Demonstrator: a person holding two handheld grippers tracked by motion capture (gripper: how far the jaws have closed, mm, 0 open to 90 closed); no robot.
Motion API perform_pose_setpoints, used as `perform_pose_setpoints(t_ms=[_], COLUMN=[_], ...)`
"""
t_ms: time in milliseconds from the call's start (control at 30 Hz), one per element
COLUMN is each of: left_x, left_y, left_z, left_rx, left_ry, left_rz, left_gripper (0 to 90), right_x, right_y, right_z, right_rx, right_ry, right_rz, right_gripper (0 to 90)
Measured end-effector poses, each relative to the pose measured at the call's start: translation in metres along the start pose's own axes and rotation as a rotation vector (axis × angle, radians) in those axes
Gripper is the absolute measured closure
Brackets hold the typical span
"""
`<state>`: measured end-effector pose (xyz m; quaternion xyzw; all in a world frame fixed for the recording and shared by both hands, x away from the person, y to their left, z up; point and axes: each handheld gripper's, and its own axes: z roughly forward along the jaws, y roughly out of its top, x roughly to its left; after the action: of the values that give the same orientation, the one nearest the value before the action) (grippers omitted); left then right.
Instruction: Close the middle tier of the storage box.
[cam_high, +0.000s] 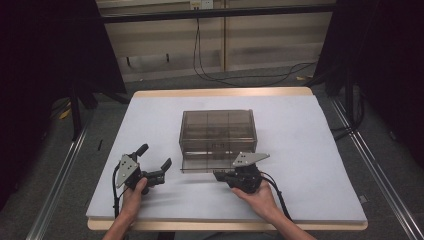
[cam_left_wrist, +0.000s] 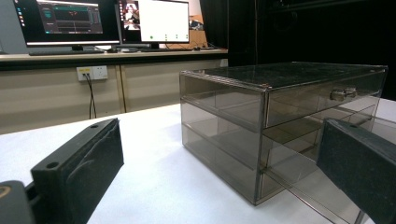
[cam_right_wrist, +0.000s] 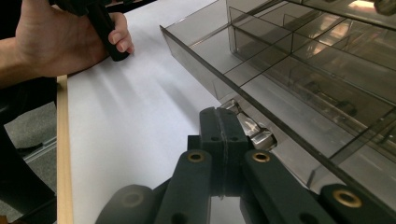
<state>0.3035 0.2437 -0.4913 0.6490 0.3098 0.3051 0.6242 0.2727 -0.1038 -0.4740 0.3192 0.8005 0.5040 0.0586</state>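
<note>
Jaws of the right gripper (cam_right_wrist: 219, 122) pinch the lower drawer's metal knob (cam_right_wrist: 252, 130); left gripper (cam_high: 155, 162) rests spread wide beside the drawer box (cam_high: 218, 131).

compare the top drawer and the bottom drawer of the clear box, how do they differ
The bottom drawer is pulled out toward the person; the top drawer sits pushed in, flush with the box front. The right gripper is shut at the bottom drawer's knob; the top drawer's knob is untouched. Both are smoky see-through plastic with dividers.
</note>
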Motion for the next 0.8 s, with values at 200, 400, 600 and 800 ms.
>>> perform_pose_setpoints(t_ms=[200,400,600,800], left_x=[-0.0002,0.0,0.0,0.0], left_y=[-0.0001,0.0,0.0,0.0], left_z=[0.0,0.0,0.0,0.0], left_rx=[0.0,0.001,0.0,-0.001], left_ry=[0.001,0.001,0.0,0.0], left_rz=[-0.005,-0.001,-0.002,-0.001], left_gripper=[0.9,0.9,0.9,0.9], right_x=[-0.0009,-0.0011,-0.0018,-0.0023], right_y=[0.0002,0.0002,0.0032,0.0015], right_z=[0.0001,-0.0002,0.0002,0.0011], right_rx=[-0.008,-0.002,0.012,0.0], right_ry=[-0.003,-0.009,-0.014,-0.012], right_rz=[0.01,-0.001,-0.007,-0.003], right_gripper=[90.0,90.0,90.0,90.0])
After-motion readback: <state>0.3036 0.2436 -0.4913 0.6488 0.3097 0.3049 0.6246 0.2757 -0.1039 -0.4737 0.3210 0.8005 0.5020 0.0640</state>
